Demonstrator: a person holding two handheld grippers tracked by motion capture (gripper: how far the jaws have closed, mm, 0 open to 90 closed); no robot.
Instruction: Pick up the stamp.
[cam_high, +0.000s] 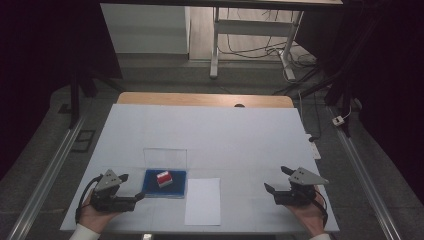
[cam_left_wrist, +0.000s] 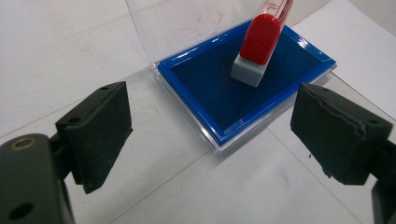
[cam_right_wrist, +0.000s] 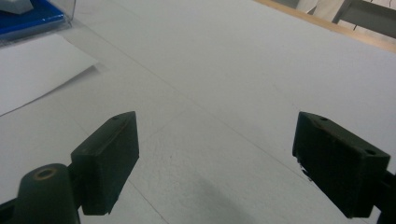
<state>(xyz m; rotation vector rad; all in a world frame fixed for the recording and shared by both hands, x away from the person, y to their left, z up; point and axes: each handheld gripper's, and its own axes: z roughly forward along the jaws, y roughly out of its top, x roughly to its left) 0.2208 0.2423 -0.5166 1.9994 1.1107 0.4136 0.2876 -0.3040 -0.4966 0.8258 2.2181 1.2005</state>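
A blue ink pad lies open on the white table cover, its clear lid standing up behind it. On the pad rests a stamp with a red handle and a grey base. A white sheet of paper lies just right of the pad. My left gripper is open just left of the pad, pointing at it, nothing between its jaws. My right gripper is open over bare table at the right, holding nothing.
The white cover spreads over most of the wooden table. Beyond the far edge stand a desk frame and cables on the floor. Metal rails run along both sides.
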